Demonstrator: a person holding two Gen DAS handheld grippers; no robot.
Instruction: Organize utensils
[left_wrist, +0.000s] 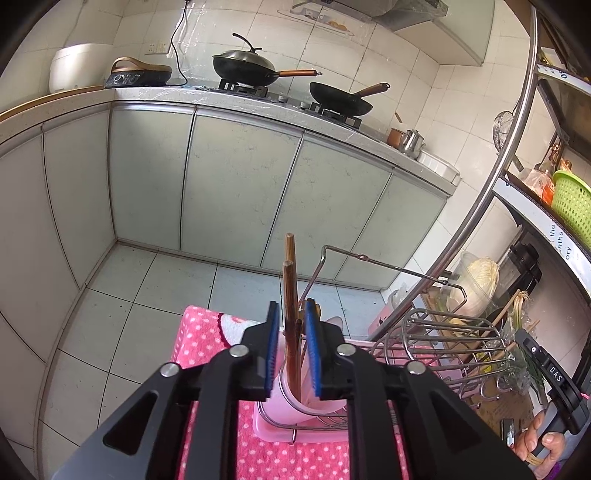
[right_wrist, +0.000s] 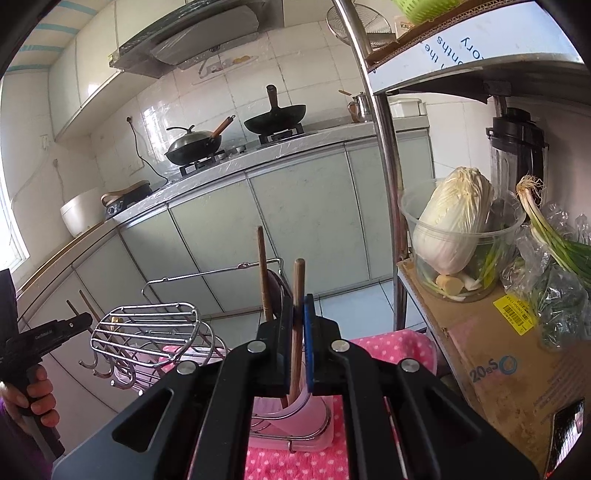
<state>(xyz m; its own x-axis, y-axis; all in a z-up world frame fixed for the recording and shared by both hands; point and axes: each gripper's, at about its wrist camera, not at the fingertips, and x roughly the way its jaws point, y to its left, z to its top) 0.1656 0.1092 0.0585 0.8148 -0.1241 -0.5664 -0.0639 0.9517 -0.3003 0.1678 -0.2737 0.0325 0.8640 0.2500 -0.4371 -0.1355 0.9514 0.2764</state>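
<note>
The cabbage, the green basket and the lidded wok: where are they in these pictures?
cabbage (right_wrist: 456, 218): right wrist view, on its pale leafy side above the tub rim.
green basket (left_wrist: 571, 201): left wrist view, on its slotted wall.
lidded wok (left_wrist: 242, 66): left wrist view, on the lid's dome.

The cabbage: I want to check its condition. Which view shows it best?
The right wrist view: the cabbage stands close and whole in a clear tub. The left wrist view shows the cabbage small, near the frame edge, behind the rack post.
</note>
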